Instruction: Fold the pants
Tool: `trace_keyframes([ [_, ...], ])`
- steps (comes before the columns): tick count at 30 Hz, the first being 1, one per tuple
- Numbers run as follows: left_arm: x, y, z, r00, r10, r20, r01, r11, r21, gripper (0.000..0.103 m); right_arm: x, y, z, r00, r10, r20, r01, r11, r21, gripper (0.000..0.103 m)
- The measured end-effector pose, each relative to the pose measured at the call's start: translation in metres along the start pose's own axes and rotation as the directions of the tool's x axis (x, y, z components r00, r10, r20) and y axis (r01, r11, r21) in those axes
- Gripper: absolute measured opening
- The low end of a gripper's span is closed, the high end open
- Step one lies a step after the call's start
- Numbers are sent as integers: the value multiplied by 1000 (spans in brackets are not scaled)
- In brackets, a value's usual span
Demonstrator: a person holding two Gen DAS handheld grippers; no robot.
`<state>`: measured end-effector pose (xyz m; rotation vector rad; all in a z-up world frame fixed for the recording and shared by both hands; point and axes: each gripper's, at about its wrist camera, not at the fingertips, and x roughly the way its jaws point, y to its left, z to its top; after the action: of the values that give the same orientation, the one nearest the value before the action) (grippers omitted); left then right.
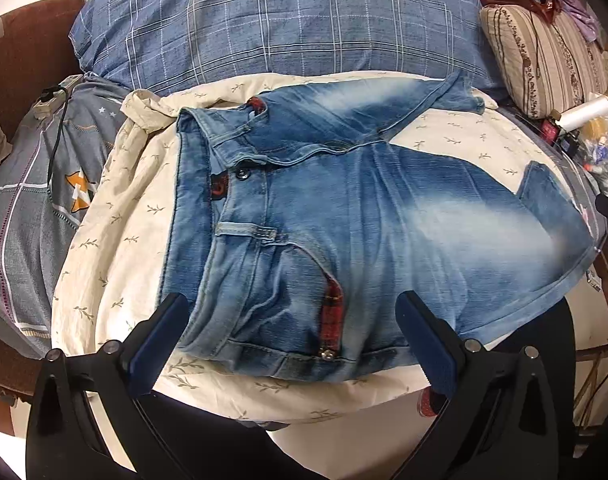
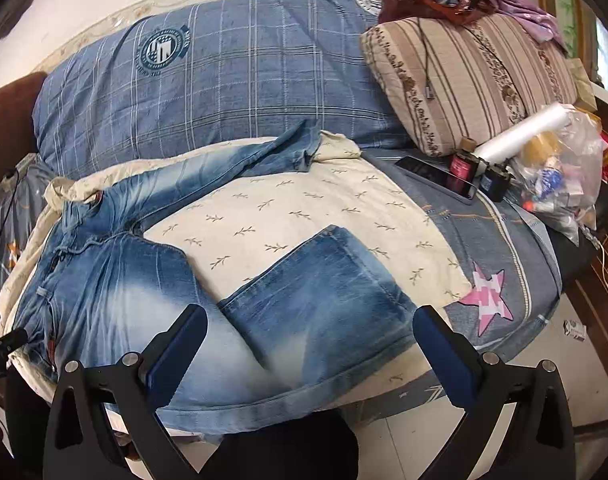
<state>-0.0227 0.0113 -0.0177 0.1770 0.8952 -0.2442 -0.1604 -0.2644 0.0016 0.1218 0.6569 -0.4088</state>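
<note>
Faded blue jeans [image 1: 344,208] lie on a cream leaf-print sheet [image 1: 116,232] spread over the bed. The waistband with its button faces left in the left wrist view. One leg runs back toward the blue pillow; the near leg is folded over on itself, its cuff end [image 2: 328,280] lying on top. My left gripper [image 1: 292,316] hovers open over the waistband's near corner, by the red plaid pocket trim [image 1: 333,316]. My right gripper [image 2: 312,328] hangs open above the folded near leg. Neither gripper holds any cloth.
A blue plaid pillow [image 2: 224,80] and a striped cushion [image 2: 472,76] sit at the back. A phone [image 2: 436,176], bottles and a plastic bag [image 2: 560,176] crowd the right edge. A power strip with cable [image 1: 54,98] lies at left. The bed's near edge drops to tiled floor [image 2: 400,440].
</note>
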Motion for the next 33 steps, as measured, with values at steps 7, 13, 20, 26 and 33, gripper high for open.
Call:
trace_keyframes([
  [7, 0, -5, -1, 1000, -7, -8, 7, 1000, 16, 103, -2, -9, -3, 1000, 0, -1, 0, 1000, 31, 103],
  [13, 6, -7, -1, 999, -13, -38, 14, 1000, 15, 103, 3, -14, -6, 1000, 0, -11, 1, 999, 46, 103],
  [20, 13, -7, 0, 998, -6, -58, 7, 1000, 13, 103, 7, -25, -7, 1000, -15, -24, 16, 998, 67, 103],
  [26, 20, -5, 2, 997, -13, -82, 13, 1000, -3, 103, 15, -36, -8, 999, -26, -42, 29, 997, 78, 103],
  [33, 26, 14, 23, 996, 24, -86, -25, 1000, -13, 103, 38, -67, 14, 998, 17, -64, -7, 988, 156, 103],
])
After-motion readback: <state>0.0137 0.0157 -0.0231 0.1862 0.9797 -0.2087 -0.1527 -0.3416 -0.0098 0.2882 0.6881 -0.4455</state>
